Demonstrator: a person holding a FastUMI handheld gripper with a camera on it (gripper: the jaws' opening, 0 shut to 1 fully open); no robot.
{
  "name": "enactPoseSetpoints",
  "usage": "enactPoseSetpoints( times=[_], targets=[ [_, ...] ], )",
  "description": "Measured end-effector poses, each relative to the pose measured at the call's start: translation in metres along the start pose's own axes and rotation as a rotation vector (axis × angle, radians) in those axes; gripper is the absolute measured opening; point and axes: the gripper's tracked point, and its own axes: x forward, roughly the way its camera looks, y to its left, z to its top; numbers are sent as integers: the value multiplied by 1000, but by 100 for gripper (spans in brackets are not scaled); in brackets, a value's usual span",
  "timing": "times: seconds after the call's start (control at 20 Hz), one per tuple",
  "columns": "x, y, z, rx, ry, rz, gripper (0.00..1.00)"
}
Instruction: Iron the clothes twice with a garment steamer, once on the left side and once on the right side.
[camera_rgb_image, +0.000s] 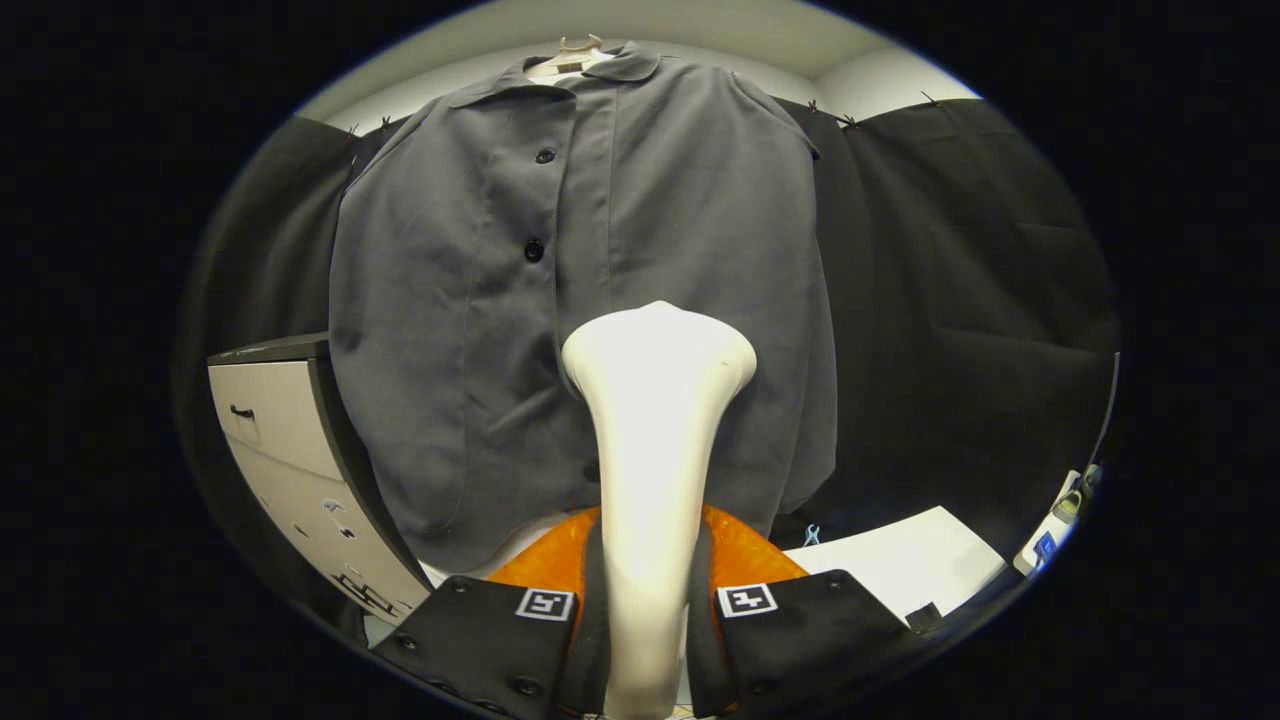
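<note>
A grey button-up shirt (600, 270) hangs on a hanger (580, 45) in front of the black cloth wall. My gripper (648, 620) is shut on the white garment steamer (655, 440), both fingers pressing its slim handle. The steamer rises from between the fingers, and its wide head sits just right of the button placket, at the shirt's lower middle. I cannot tell whether the head touches the cloth. An orange rounded object (740, 555) lies below the shirt, just beyond the fingers.
A light cabinet (290, 450) with a dark top stands left of the shirt. A white surface (900, 560) lies to the right below the shirt, with a small bottle (1050, 530) at its far right end. Black cloth hangs behind.
</note>
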Motion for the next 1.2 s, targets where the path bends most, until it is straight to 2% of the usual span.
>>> enactPoseSetpoints(
  times=[0.35,0.75,1.2],
  targets=[
    [-22,6,10,8,11,-27,38],
    [-85,43,45,5,-28,-13,38],
    [-163,107,89,-30,-99,81,38]
  ],
)
